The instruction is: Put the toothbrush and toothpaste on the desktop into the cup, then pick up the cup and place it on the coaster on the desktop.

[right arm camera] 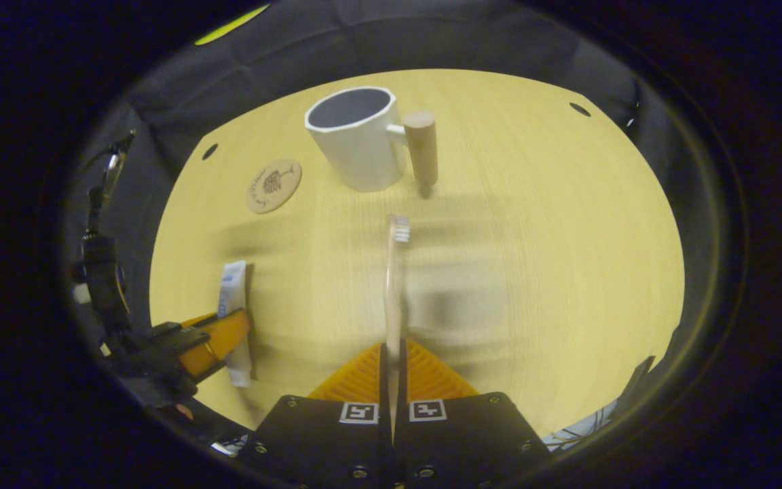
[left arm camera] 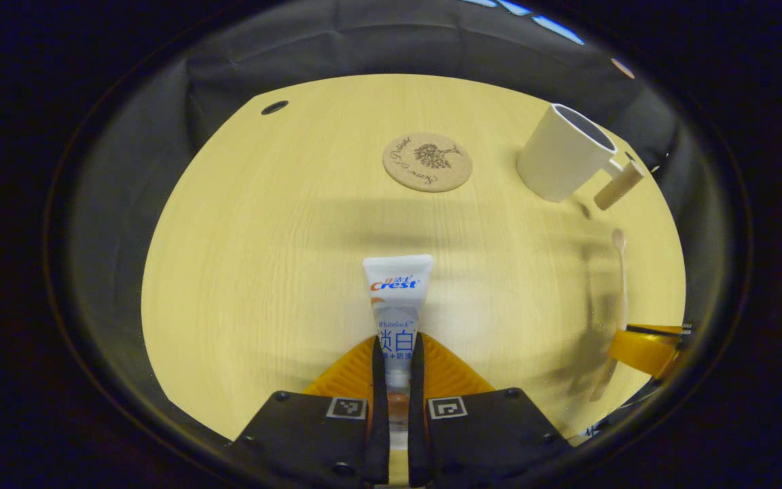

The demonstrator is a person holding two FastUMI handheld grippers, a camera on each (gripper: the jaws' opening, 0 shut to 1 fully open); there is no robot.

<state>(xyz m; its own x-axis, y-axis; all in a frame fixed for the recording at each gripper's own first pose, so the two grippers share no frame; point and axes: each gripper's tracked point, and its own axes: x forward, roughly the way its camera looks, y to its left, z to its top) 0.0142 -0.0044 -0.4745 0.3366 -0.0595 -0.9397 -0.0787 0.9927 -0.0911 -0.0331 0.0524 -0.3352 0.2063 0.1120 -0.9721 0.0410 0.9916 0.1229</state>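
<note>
**Both pieces gripped, cup waiting**

Pale wood surface [left arm camera: 262,272] under dark booth cloth, everything in play. Left hand-held gripper [left arm camera: 398,370] clamped on the tube [left arm camera: 398,299], fingers pressing its lower body, crimped end pointing ahead. Right hand-held gripper [right arm camera: 391,370] closed on the brush [right arm camera: 394,285], gripped low on the handle, bristles forward toward the cup [right arm camera: 357,139].

Handling, by judgement: tube light and soft, likely to dent and squirm under a hard squeeze, so better held near the stiffer cap end. Brush light, stiff, thin and smooth, apt to pivot between the pads; a mid-handle hold would steady it. Cup rigid, probably heaviest of the lot, with a wooden peg handle [right arm camera: 422,153] as the obvious hold.

Left gripper view: coaster [left arm camera: 427,161] dead ahead, cup well off to the right, brush seen side-on. Right gripper view: open cup mouth straight ahead of the bristles, coaster just beside the cup, tube at left in the other gripper.
</note>
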